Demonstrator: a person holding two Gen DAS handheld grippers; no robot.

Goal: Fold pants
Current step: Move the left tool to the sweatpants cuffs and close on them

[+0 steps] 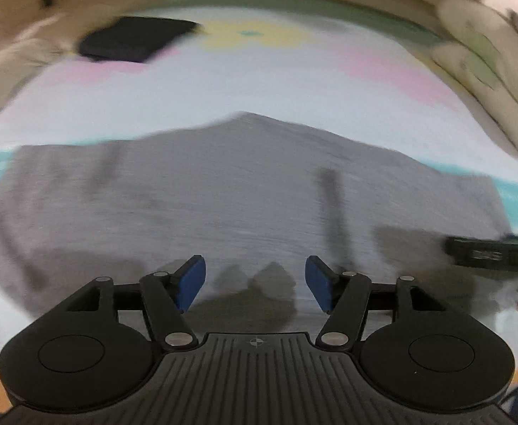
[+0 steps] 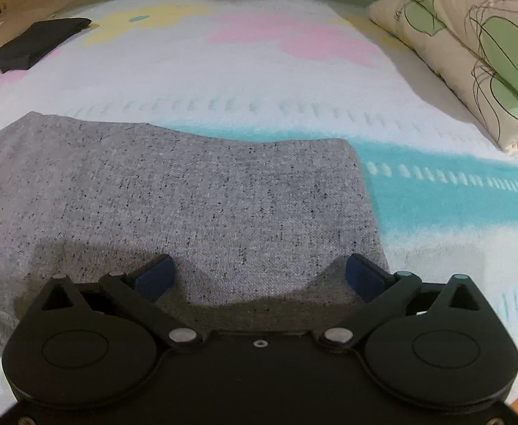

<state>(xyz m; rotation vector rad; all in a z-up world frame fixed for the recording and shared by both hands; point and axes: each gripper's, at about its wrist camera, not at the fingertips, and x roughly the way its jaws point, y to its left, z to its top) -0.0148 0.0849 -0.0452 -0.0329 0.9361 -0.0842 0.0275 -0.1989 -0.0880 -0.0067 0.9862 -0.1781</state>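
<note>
Terry-like bedding in white, with pink and yellow patches and a turquoise band, covers the bed (image 2: 245,81) that carries everything. Wood runs along its far edge, and a strip of orange-brown wood shows at the near corners of both views. Grey speckled pants (image 2: 174,191) lie flat on the spread, folded into a broad block whose right edge crosses the turquoise band; they fill the near middle of both pictures.

At the far left lies a dark folded garment (image 2: 35,44). Cream pillows (image 2: 471,46) printed with green leaf shapes are stacked along the right side.

The right wrist view is sharp: the knit and dark flecks of the pants are plain, and the right gripper (image 2: 259,274) hangs just above the cloth near its right edge, jaws spread wide with nothing between the blue pads.

The left wrist view is smeared by motion blur, so the cloth's texture is lost. Only there does a dark line on the pants show, and at the right edge a part of the other black tool. The left gripper (image 1: 255,279) stands partly open over the pants, empty.
</note>
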